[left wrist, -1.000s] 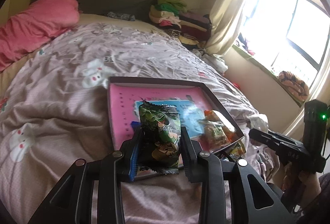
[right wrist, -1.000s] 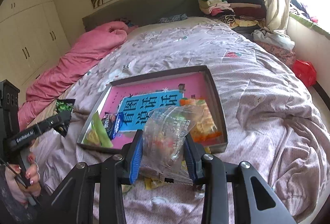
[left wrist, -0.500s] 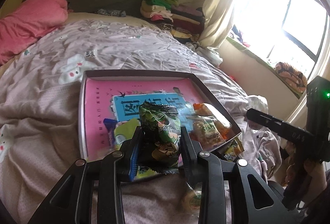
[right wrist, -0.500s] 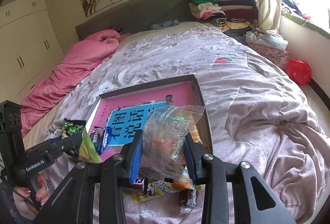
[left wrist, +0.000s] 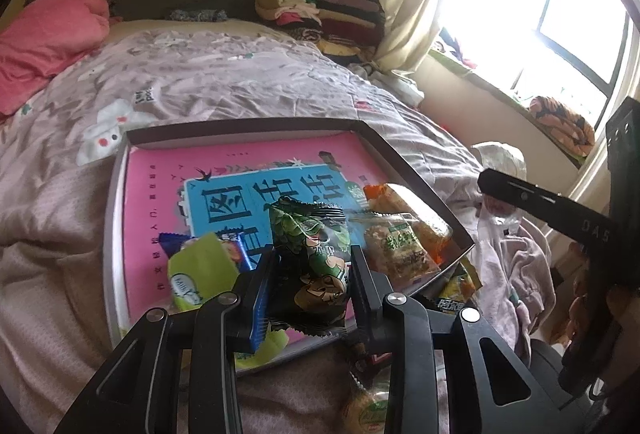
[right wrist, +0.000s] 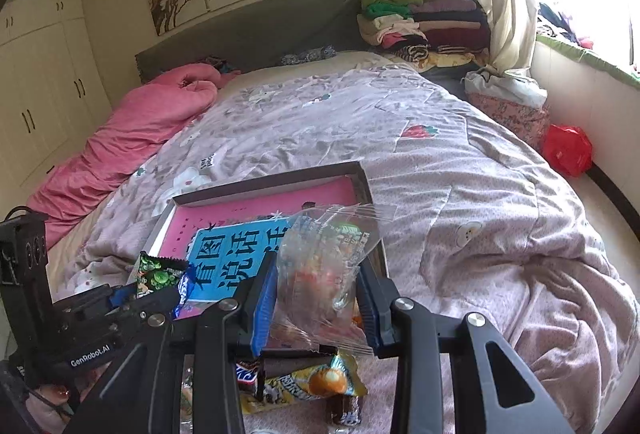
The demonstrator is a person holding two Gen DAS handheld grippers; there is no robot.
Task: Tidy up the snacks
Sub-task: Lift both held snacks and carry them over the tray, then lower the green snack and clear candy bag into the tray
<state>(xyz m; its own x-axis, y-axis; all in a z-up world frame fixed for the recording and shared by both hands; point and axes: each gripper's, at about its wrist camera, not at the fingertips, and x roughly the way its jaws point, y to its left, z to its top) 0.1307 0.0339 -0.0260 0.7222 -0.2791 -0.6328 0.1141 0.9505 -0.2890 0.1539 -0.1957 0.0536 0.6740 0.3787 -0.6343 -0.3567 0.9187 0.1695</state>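
Observation:
My left gripper [left wrist: 310, 274] is shut on a dark green snack packet [left wrist: 310, 254] and holds it over the near edge of a shallow box [left wrist: 244, 125] with a pink and blue printed bottom. In the box lie a light green packet [left wrist: 200, 270], a blue packet [left wrist: 172, 241] and orange snack bags [left wrist: 404, 230]. My right gripper [right wrist: 318, 294] is shut on a clear plastic bag of snacks [right wrist: 328, 258] above the box's [right wrist: 272, 182] near right corner. The left gripper [right wrist: 132, 298] shows at lower left in the right wrist view with the green packet [right wrist: 158, 272].
Loose snack packets [right wrist: 304, 386] lie on the floral quilt [right wrist: 460, 174] below the right gripper, near the box's front edge. A pink duvet [right wrist: 132, 138] lies at the left, folded clothes [right wrist: 420, 22] are stacked by the headboard, and a red bag [right wrist: 566, 150] sits on the floor.
The left gripper has carried the green packet from the quilt's side in over the box's near edge and slightly down. The right gripper with the clear bag has drifted a little toward the box's near right corner.

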